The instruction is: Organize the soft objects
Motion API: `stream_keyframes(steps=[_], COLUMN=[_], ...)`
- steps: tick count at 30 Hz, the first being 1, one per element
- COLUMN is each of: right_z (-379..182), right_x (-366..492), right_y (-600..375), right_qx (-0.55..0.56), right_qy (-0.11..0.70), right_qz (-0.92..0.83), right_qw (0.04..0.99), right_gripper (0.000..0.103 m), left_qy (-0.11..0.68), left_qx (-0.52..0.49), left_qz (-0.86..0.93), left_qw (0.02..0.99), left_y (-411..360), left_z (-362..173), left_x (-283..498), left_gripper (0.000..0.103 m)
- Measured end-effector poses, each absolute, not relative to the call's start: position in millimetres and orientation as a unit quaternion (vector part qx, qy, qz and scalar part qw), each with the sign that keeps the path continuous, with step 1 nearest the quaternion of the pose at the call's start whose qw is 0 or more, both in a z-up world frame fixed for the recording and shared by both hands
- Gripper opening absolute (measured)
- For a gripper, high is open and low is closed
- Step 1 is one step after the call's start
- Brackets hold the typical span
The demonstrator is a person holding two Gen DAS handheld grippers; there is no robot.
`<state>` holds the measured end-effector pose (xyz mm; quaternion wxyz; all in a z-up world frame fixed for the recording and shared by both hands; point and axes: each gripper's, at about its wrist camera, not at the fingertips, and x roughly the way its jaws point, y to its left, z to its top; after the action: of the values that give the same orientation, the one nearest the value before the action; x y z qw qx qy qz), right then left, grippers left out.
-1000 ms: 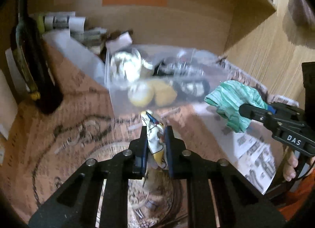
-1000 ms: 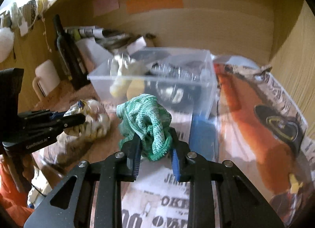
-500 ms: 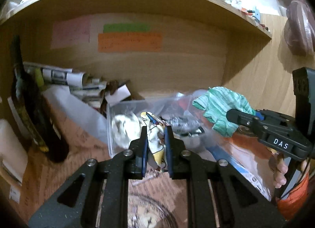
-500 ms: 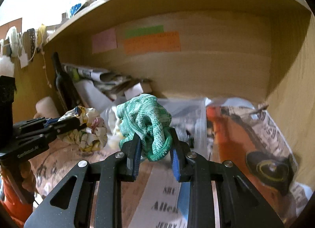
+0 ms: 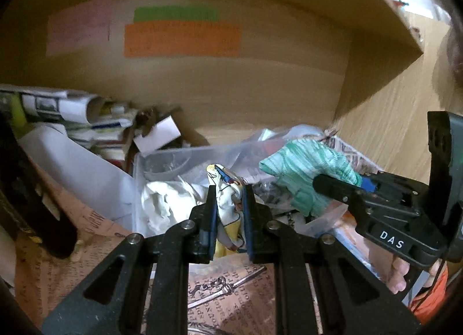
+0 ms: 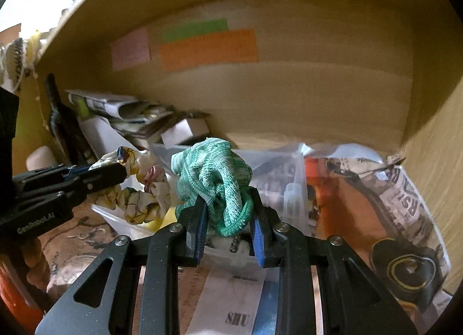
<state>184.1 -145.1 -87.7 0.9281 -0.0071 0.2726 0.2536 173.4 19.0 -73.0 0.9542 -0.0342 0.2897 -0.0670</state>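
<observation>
Tools (image 5: 228,190) (image 6: 228,204) grip scrunchie (image 6: 139,199) and green cloth (image 6: 214,178), above clear bin's rim (image 5: 162,155).

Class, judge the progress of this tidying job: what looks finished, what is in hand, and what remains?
Done: white cloth already lies in the clear bin. In hand: the left hand-held gripper is clamped on a patterned scrunchie, and the right hand-held gripper on a green knit cloth, both held over the bin. Left: releasing both into it.

Wooden shelf (image 6: 303,115) (paper-lined) carries a clear bin (image 5: 162,161), rolled newspapers (image 5: 66,106), dark bottle (image 5: 31,204).
</observation>
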Motion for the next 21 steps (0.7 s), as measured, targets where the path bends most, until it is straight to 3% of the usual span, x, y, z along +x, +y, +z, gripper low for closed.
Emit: stream_keyframes(steps=[9, 11, 14, 16, 21], right_z=[-109.8, -111.4, -111.3, -109.4, -102.0], right_x=[199.1, 198.3, 195.2, 192.5, 188.6], right_y=[-133.6, -131.9, -130.1, -130.5, -131.9], right_qx=[-0.032, -0.036, -0.047, -0.051, -0.053], right_qy=[0.310, 0.312, 0.305, 0.297, 0.286], right_qz=[0.250, 0.254, 0.245, 0.242, 0.235], right_qw=[0.917, 0.915, 0.919, 0.922, 0.928], right_gripper=[0.032, 0.040, 0.062, 0.072, 0.078], left_qy=[0.345, 0.353, 0.351, 0.343, 0.321], left_qx=[-0.027, -0.031, -0.040, -0.041, -0.045], left_qz=[-0.047, -0.048, -0.047, -0.043, -0.039], left_qw=[0.937, 0.934, 0.934, 0.937, 0.945], left_y=[19.2, 18.5, 20.6, 21.7, 25.0], left_z=[-102.3, -105.7, -105.9, -102.3, -86.0], left_x=[199.1, 198.1, 193.4, 187.6, 170.8], left_gripper=[0.019, 0.034, 0.056, 0.062, 0.066])
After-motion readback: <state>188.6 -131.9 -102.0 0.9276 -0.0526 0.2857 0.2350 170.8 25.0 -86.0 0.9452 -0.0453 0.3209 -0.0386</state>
